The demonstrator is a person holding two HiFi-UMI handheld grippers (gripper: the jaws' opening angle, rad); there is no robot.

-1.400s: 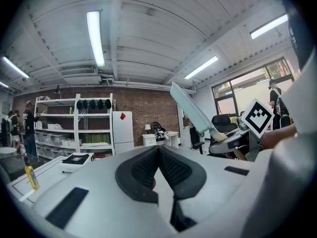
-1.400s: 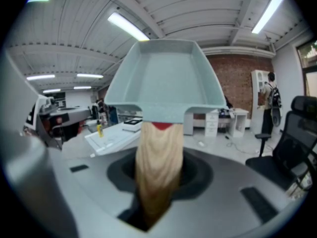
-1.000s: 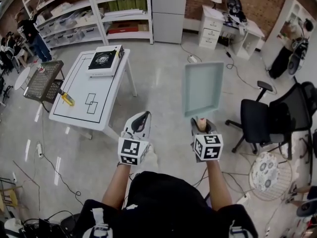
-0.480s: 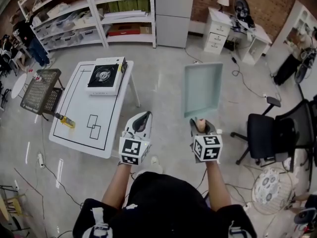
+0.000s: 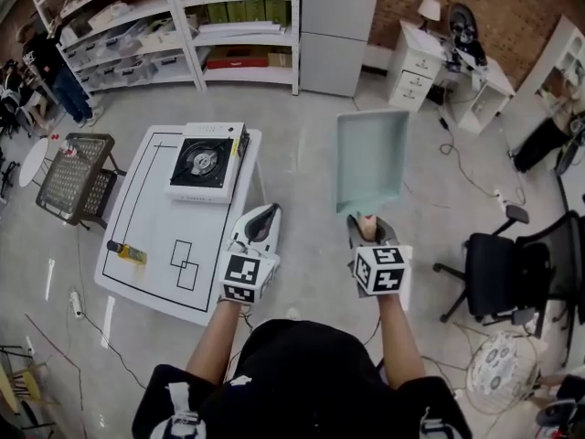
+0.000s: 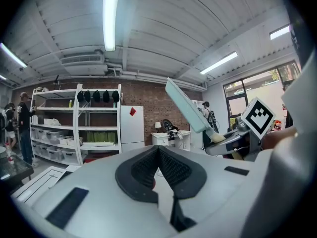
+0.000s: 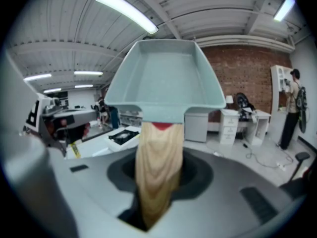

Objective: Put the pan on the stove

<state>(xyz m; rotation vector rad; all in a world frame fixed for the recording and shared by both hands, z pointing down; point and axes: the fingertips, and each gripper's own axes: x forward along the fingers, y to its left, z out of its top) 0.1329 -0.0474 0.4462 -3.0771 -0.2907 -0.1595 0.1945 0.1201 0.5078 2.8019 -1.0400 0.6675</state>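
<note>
The pan point(image 5: 370, 158) is pale teal with a light wood-grain handle point(image 7: 157, 172); the stove point(image 5: 207, 161) is white, black-topped; the surface point(image 5: 151, 218) is white with black lines.

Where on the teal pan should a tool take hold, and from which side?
By the wooden handle, approached from its free end, with the jaws closing across its sides. It juts straight out from one wall of the pan, whose body is too broad to pinch. The right tool grips it so.

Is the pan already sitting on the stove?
No, the right gripper holds the pan in the air, apart from the stove.
</note>
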